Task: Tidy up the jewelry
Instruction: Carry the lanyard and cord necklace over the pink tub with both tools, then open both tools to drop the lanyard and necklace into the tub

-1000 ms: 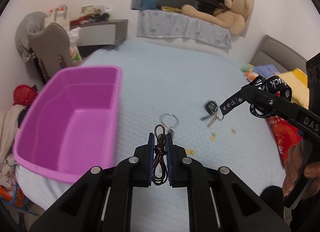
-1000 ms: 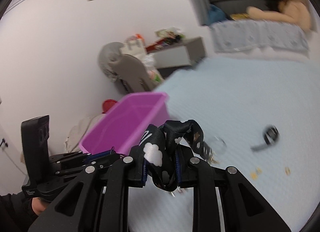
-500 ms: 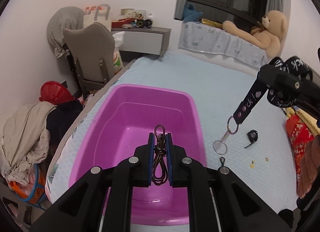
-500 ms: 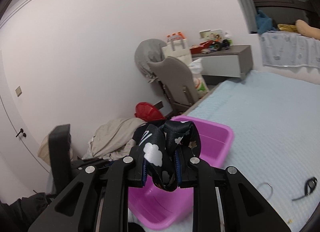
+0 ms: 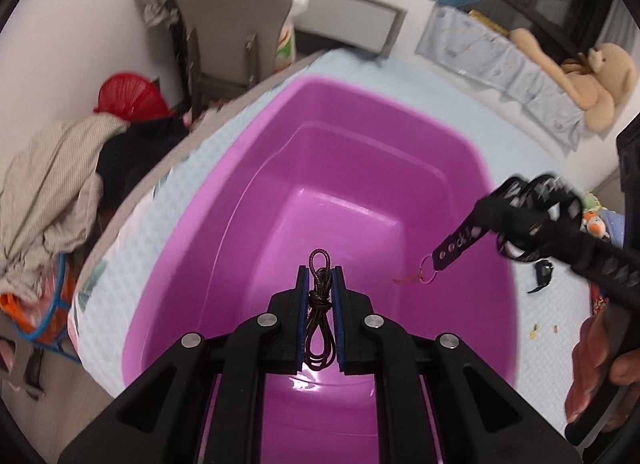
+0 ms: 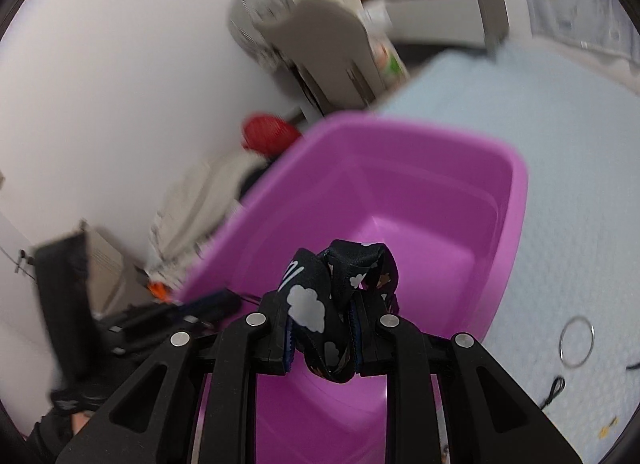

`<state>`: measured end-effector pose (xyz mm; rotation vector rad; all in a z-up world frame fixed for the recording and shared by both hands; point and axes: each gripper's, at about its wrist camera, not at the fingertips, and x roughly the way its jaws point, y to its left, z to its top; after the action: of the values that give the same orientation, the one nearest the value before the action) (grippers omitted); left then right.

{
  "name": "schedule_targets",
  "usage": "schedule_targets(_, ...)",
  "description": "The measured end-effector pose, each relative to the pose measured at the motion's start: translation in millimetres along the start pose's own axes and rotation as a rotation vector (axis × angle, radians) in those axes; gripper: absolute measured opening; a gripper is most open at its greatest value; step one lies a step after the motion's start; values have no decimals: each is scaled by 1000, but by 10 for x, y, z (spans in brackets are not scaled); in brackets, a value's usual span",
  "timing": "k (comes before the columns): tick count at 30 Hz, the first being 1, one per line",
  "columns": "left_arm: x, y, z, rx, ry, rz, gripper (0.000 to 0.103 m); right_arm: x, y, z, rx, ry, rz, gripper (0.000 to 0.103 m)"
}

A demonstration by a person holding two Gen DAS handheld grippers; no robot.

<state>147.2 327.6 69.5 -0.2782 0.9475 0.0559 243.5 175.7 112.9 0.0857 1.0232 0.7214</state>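
Observation:
A purple plastic tub (image 5: 248, 200) (image 6: 516, 200) sits on the pale blue bed. My left gripper (image 5: 320, 278) hangs over the tub's near half, shut on a knotted brown cord (image 5: 319, 304). My right gripper (image 6: 322, 306) is also above the tub, shut on a bunched black lanyard with white clouds (image 6: 316, 304). In the left wrist view the lanyard's strap (image 5: 460, 242) dangles from the right gripper (image 5: 532, 216) over the tub, with a small ring (image 5: 426, 274) at its end. The tub's floor looks bare.
On the bed right of the tub lie a silver ring (image 6: 576, 341), a thin dark cord (image 6: 554, 390), a black piece (image 5: 542, 274) and small gold bits (image 5: 534, 331). A grey chair (image 5: 228, 12), red basket (image 5: 130, 98) and clothes pile (image 5: 48, 184) stand left of the bed. A teddy bear (image 5: 600, 76) sits far right.
Both grippers have swung left from the middle of the bed to over the purple tub and dropped a little, each still holding its item. The dangling lanyard end now hangs inside the tub's outline.

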Motion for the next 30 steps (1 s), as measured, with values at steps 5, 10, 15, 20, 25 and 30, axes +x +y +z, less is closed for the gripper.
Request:
schedule_targets(5,177,35,6,-3,42,25,11,275,-63,-50,-1,74,-66,20)
schedule_targets(10,315,30,19,5,80,44,12,409,-43,-67,-19,100,-117,21)
schedule_targets(15,393,19,-8,12,114,73,15,470,-66,-39,-46,112,-155,26)
schedule_targets(20,300,4,-31,21,83,100,62,422,-63,-48,-80,78,-208,55)
schedule_targets(25,194,-110,-59,69,33,163,83,358,-73,-49,-89,74,-227,55)
schedule_targets(30,163,-66,-68,38,33,152,83,313,-119,-112,-78,70,-223,55)
